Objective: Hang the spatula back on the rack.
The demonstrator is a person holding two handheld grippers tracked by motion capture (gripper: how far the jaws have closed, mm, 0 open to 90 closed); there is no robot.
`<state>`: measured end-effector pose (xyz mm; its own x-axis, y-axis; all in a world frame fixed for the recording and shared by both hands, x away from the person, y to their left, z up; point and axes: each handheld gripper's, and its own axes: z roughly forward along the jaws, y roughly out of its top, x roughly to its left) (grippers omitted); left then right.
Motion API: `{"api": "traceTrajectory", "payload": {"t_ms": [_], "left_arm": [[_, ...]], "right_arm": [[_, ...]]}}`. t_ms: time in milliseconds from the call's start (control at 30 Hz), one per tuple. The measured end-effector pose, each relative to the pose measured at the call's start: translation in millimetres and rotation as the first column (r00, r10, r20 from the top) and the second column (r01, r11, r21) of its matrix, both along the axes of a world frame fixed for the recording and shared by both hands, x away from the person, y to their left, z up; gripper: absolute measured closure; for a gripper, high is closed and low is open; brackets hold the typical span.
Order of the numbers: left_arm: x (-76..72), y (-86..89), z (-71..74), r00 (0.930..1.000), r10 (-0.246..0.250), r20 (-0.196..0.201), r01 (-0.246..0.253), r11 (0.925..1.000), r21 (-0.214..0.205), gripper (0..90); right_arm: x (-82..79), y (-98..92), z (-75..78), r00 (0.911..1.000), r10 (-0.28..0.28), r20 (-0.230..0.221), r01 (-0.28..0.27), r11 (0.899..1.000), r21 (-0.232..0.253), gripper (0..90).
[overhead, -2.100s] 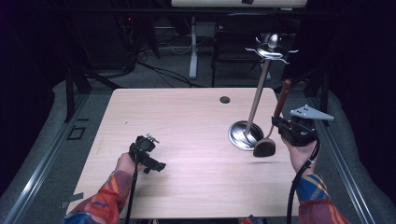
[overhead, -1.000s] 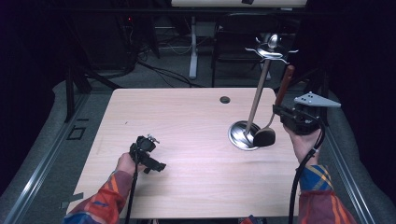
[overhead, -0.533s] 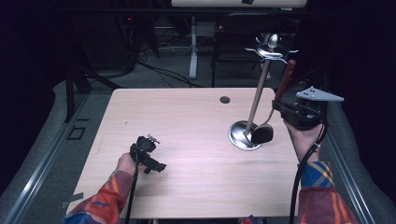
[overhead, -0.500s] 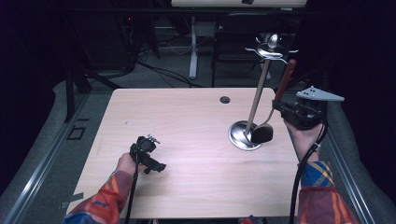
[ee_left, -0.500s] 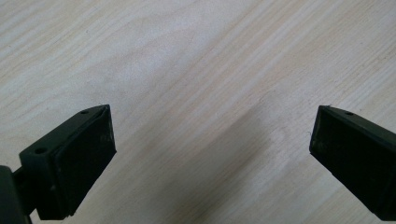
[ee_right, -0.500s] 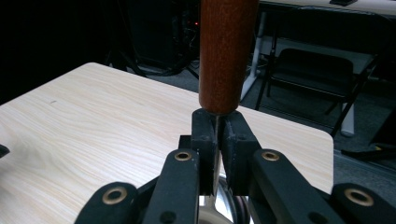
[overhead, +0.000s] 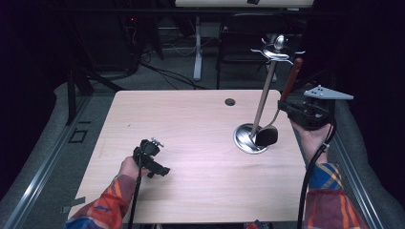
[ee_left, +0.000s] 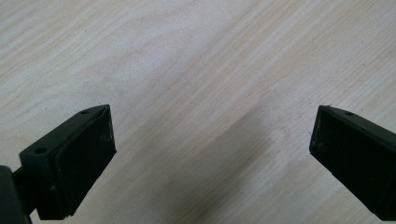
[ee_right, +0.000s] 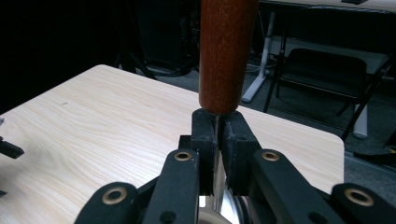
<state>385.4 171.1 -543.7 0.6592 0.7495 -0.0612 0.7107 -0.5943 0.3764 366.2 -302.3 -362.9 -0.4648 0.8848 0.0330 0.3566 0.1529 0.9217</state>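
Two grippers seen over table (overhead: 191, 124). Utensil stand (overhead: 260, 102) set at table's right side, ladle (overhead: 282, 107) hung beside it, bowl over stand base. Right gripper (ee_right: 217, 135) clamped on ladle's metal shank below wooden handle. Left gripper (ee_left: 210, 149) spread wide, nothing gripped, above bare wood

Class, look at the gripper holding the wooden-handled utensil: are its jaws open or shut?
Shut. In the right gripper view, the right gripper clamps both pads on the thin metal shank just below the utensil's wooden handle.
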Motion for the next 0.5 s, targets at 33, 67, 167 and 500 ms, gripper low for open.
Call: {"api": "traceTrajectory", "payload": {"t_ms": [33,67,167,500], "left_arm": [[0.0,-0.1,-0.3,1.0000,0.000,0.000,0.000,1.0000,0.000,0.3],[0.1,-0.2,-0.5,1.0000,-0.001,0.001,0.001,1.0000,0.001,0.3],[0.1,-0.4,-1.0,1.0000,-0.001,0.000,0.001,1.0000,0.002,0.3],[-0.4,0.9,-1.7,1.0000,0.005,-0.002,-0.005,1.0000,0.003,0.2]], "right_arm": [[1.0,0.0,0.0,1.0000,0.004,-0.004,-0.004,1.000,0.003,84.2],[1.9,0.2,0.0,0.9999,0.011,-0.006,-0.011,1.000,0.002,84.2],[4.4,1.0,0.3,0.9998,0.018,-0.009,-0.018,1.000,0.001,84.2],[13.9,2.7,0.3,0.9995,0.018,-0.024,-0.018,1.000,0.002,84.1]]}}
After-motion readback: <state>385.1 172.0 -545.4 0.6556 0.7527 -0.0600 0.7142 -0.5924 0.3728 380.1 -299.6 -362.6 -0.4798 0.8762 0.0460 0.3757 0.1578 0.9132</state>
